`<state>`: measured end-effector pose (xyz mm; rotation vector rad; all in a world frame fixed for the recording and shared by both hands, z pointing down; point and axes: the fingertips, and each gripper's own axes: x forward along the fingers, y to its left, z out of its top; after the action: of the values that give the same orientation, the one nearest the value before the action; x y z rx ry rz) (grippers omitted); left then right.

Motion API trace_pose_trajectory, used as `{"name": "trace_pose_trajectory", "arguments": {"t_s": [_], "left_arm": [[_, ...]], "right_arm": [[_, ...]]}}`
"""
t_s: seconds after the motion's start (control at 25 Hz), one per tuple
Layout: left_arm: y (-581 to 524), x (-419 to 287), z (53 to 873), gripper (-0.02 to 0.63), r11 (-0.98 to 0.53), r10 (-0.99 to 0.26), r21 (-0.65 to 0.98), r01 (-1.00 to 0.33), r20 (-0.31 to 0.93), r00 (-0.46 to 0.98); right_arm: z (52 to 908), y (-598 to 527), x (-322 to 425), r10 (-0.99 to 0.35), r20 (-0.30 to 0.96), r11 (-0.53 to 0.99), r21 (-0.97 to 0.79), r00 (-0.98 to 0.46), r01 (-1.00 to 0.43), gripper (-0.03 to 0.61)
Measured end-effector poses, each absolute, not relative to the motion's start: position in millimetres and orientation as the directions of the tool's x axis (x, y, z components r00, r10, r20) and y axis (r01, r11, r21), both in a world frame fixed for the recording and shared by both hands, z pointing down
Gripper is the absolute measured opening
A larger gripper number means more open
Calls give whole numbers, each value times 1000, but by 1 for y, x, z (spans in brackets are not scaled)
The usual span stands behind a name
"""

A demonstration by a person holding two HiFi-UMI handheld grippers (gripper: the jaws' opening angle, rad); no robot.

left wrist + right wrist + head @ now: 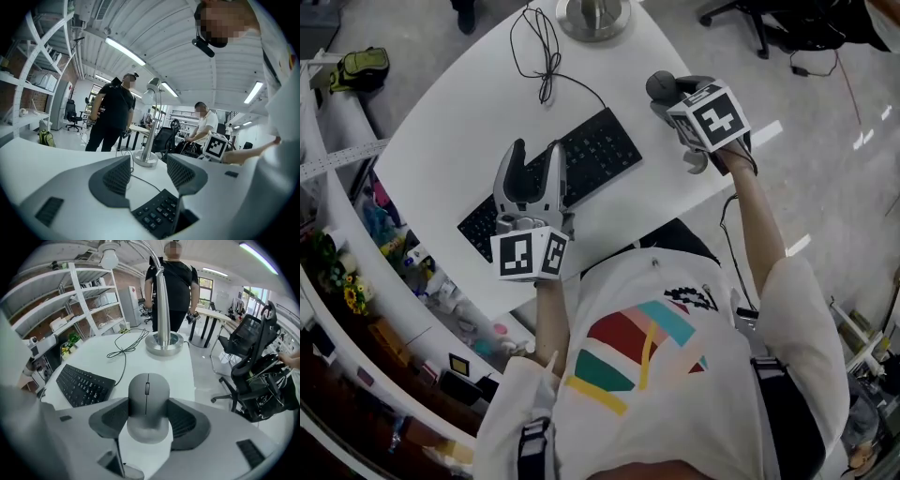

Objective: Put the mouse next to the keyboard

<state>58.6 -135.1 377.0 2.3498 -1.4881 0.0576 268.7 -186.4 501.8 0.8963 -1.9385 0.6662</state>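
Observation:
A grey mouse [661,86] sits between the jaws of my right gripper [667,98], which is shut on its sides, over the right edge of the white table [450,122]. In the right gripper view the mouse [148,399] fills the gap of the right gripper [148,420], buttons pointing away. The black keyboard [591,155] lies diagonally mid-table, to the mouse's left [84,384]. My left gripper [536,155] hovers open over the keyboard's near part, nothing between its jaws; the left gripper [149,173] shows keyboard keys [157,213] below it.
A lamp base [593,17] stands at the table's far end, its black cable [546,56] looping toward the keyboard. Cluttered shelves [366,234] run along the left. An office chair [253,362] stands off the table's right side. A person in black [112,117] stands beyond the table.

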Motion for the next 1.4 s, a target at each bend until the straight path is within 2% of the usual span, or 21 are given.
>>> {"name": "trace_pose_trajectory", "arguments": {"t_s": [0.4, 0.76, 1.0, 1.24, 1.4], "left_arm": [[-135, 64, 388, 270, -355, -864, 308, -883, 253, 436], [-138, 62, 402, 270, -329, -858, 348, -878, 278, 432], [-144, 56, 398, 270, -326, -865, 354, -876, 261, 428], [-139, 54, 397, 271, -331, -863, 352, -875, 263, 432], [-133, 48, 390, 270, -328, -873, 343, -880, 245, 421]], "right_arm": [[534, -165, 263, -249, 903, 585, -148, -350, -798, 273], [545, -172, 262, -253, 902, 558, -160, -351, -814, 275], [541, -175, 260, -306, 881, 565, -137, -361, -814, 275], [523, -189, 262, -439, 807, 482, -160, -396, -861, 275], [492, -192, 252, -487, 765, 517, -137, -422, -845, 275]]}}
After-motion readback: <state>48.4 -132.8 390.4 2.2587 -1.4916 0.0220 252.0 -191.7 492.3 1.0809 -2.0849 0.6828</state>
